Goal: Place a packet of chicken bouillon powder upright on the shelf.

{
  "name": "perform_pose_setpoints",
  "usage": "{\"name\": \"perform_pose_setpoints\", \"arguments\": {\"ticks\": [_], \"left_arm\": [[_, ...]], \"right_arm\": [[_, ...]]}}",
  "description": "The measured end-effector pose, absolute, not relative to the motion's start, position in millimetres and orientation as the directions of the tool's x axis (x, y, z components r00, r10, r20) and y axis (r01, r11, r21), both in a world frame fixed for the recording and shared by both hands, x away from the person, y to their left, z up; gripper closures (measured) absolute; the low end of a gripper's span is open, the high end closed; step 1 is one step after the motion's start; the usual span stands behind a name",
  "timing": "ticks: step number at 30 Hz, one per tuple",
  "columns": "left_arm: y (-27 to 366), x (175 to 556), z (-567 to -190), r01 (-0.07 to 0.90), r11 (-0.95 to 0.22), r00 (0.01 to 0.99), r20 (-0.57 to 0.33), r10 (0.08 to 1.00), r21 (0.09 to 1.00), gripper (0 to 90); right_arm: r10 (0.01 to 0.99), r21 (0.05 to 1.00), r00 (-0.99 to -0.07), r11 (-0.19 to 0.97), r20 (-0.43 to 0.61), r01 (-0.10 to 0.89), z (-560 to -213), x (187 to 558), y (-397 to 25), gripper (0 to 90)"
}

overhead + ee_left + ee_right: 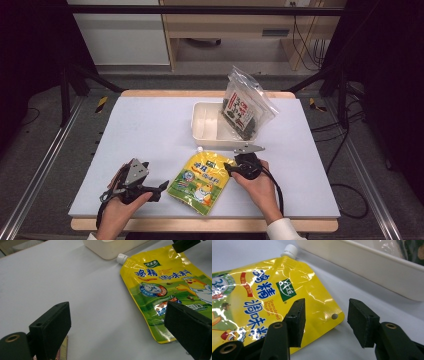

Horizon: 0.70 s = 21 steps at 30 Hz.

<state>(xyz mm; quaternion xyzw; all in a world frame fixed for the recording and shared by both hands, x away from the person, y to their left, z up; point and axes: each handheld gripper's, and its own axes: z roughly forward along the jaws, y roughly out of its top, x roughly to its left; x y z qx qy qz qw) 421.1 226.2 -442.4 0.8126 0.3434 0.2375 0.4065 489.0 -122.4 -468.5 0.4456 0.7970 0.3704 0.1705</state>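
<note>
A yellow spouted pouch (pixel 200 181) with a white cap lies flat on the white mat, near the front edge. My left gripper (pixel 159 189) sits at the pouch's left side and points right. Its jaws are wide open (pixel 120 332), with the pouch's lower edge (pixel 165 290) just ahead of the right jaw. My right gripper (pixel 229 169) is at the pouch's upper right corner. It is open (pixel 325 322), and the hole-punched corner of the pouch (pixel 262 297) lies between and just ahead of its jaws. Neither gripper holds anything.
A white tray (pixel 206 131) stands behind the pouch, and a clear bag of dark seaweed (pixel 246 107) leans in its right end. The tray's wall (pixel 374 265) runs close behind the right gripper. A small brownish flat item (pixel 119 176) lies by the left gripper.
</note>
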Motion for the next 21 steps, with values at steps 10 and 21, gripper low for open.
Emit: {"name": "perform_pose_setpoints", "arguments": {"ticks": [10, 21], "left_arm": [[226.6, 421.1, -441.7, 0.364, -0.433, 0.651, 0.108, 0.752, 0.825, 6.9], [226.9, 421.1, -440.7, 0.361, -0.432, 0.649, 0.11, 0.753, 0.826, 7.1]], "right_arm": [[0.833, 0.72, -0.548, 0.329, 0.083, 0.61, -474.0, 493.1, -117.0, 49.0], [0.832, 0.743, -0.546, 0.303, 0.099, 0.596, -466.8, 488.4, -116.0, 50.8]]}}
